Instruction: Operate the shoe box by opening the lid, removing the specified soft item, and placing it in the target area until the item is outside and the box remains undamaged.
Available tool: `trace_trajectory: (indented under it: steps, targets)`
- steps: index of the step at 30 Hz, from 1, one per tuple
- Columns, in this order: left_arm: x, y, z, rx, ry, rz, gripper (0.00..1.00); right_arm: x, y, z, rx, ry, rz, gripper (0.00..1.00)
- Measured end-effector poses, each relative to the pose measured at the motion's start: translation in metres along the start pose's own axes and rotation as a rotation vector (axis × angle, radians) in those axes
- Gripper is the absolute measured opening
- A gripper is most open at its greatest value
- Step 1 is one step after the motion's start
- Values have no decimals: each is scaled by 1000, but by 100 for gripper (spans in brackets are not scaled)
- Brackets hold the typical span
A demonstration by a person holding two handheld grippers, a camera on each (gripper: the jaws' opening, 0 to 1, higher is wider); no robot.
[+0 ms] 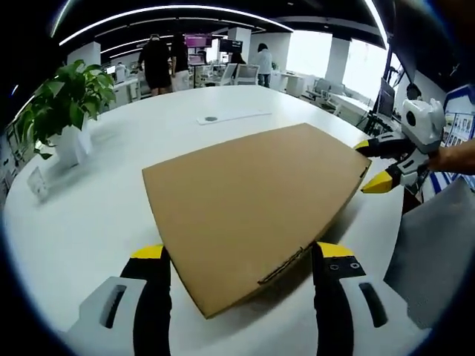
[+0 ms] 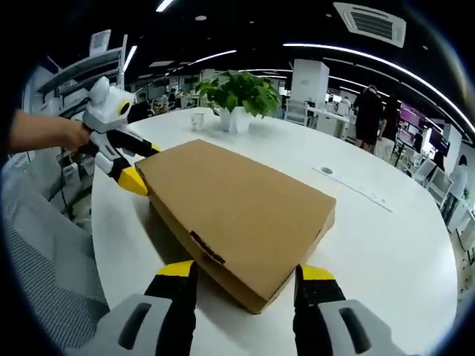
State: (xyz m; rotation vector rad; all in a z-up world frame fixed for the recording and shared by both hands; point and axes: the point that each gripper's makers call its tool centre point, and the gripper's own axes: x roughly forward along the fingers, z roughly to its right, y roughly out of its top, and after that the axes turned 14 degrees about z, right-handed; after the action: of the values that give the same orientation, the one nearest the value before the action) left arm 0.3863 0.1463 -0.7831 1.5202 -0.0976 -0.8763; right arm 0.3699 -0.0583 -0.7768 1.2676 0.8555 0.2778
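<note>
Open office behind, white round worktop [image 1: 89, 215] carries closed brown shoe box [image 1: 252, 200], lid flat on top. Potted plant [image 1: 63, 104] stands near far edge. Left tool [image 1: 241, 259] spread wide, jaws at both sides of near box corner. Right tool [image 2: 245, 274] also wide astride opposite corner, probably not touching cardboard.
</note>
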Motion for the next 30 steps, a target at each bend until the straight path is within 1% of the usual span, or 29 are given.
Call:
trace_trajectory:
  steps: [2, 6, 16, 24, 30]
  targets:
    - [-3, -2, -2, 3, -5, 1, 80, -1, 0, -4, 6, 7, 0, 49]
    - [-11, -3, 1, 8, -15, 2, 80, -3, 0, -14, 7, 20, -2, 48]
    - [-28, -10, 7, 6, -18, -7, 80, -9, -1, -29, 11, 38, -4, 45]
    - [-41, -17, 14, -4, -7, -3, 77, -11, -2, -35, 21, 43, 2, 46]
    - [-44, -18, 13, -4, -5, -6, 77, -13, -2, -35, 10, 47, -5, 42]
